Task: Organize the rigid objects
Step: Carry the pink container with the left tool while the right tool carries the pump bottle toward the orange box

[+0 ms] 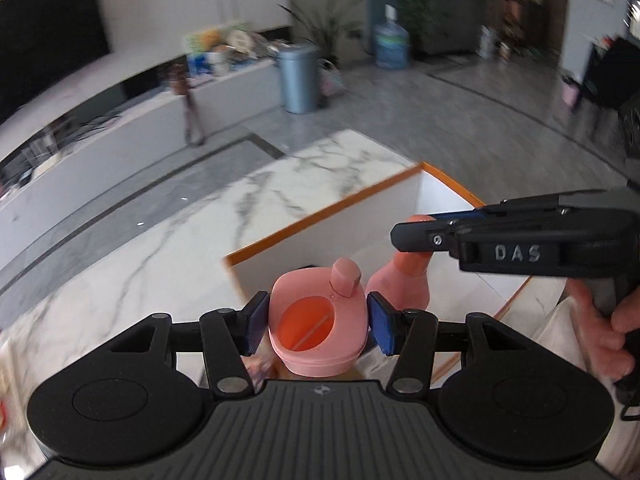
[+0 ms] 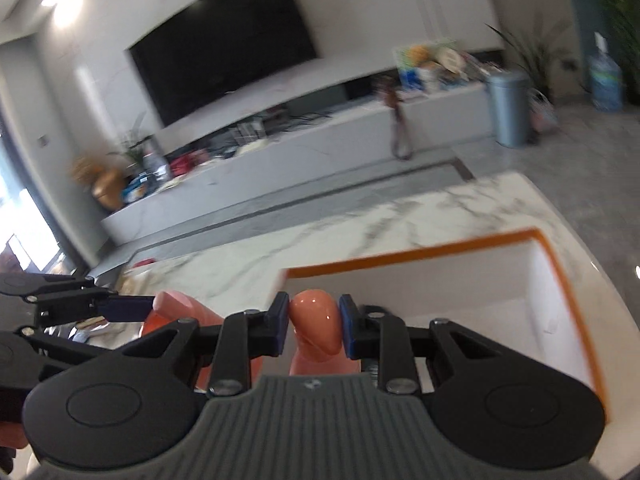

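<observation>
My left claw [image 1: 318, 322] is clamped on a pink lid [image 1: 318, 326], my right claw [image 2: 313, 326] on a pink bottle's [image 2: 316, 324] cap; I judge both should lower straight into the orange-rimmed box [image 1: 320, 216] just ahead, releasing once seated.

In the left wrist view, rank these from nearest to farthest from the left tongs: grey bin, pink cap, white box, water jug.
1. Pink cap, between the tongs' pads.
2. White box, just ahead.
3. Grey bin, across the floor.
4. Water jug, farther back, right.
</observation>
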The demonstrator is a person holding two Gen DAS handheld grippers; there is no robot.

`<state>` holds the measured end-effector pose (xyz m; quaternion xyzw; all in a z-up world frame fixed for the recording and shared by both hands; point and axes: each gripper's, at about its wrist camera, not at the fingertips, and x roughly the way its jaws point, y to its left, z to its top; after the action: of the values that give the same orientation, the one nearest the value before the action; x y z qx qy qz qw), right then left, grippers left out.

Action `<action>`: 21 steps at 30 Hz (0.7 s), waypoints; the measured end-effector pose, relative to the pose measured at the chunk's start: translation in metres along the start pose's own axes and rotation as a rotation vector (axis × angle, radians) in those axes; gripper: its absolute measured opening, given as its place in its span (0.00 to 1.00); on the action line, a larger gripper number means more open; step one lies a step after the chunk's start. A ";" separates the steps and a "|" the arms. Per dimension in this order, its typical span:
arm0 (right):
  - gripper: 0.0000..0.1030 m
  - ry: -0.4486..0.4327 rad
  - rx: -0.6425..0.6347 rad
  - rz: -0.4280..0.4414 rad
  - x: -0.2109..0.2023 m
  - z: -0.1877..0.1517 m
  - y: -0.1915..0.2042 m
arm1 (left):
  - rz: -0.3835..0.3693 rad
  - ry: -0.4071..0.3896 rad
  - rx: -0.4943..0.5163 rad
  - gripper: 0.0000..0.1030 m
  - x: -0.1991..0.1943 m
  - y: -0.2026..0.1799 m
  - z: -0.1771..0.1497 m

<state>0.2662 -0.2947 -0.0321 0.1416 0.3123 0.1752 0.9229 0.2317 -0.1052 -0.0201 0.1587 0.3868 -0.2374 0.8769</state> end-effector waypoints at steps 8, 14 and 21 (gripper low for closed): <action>0.26 0.078 0.124 -0.092 0.049 0.010 -0.076 | -0.048 0.093 0.124 0.59 0.110 -0.017 0.029; 0.26 0.106 0.110 -0.092 0.085 0.027 -0.105 | -0.084 0.139 0.158 0.59 0.158 -0.016 0.037; 0.27 0.148 -0.018 -0.055 0.111 0.037 -0.116 | -0.132 0.150 0.216 0.59 0.182 -0.019 0.040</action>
<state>0.3994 -0.3591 -0.1055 0.1112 0.3818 0.1628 0.9030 0.3524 -0.1926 -0.1332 0.2436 0.4330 -0.3224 0.8057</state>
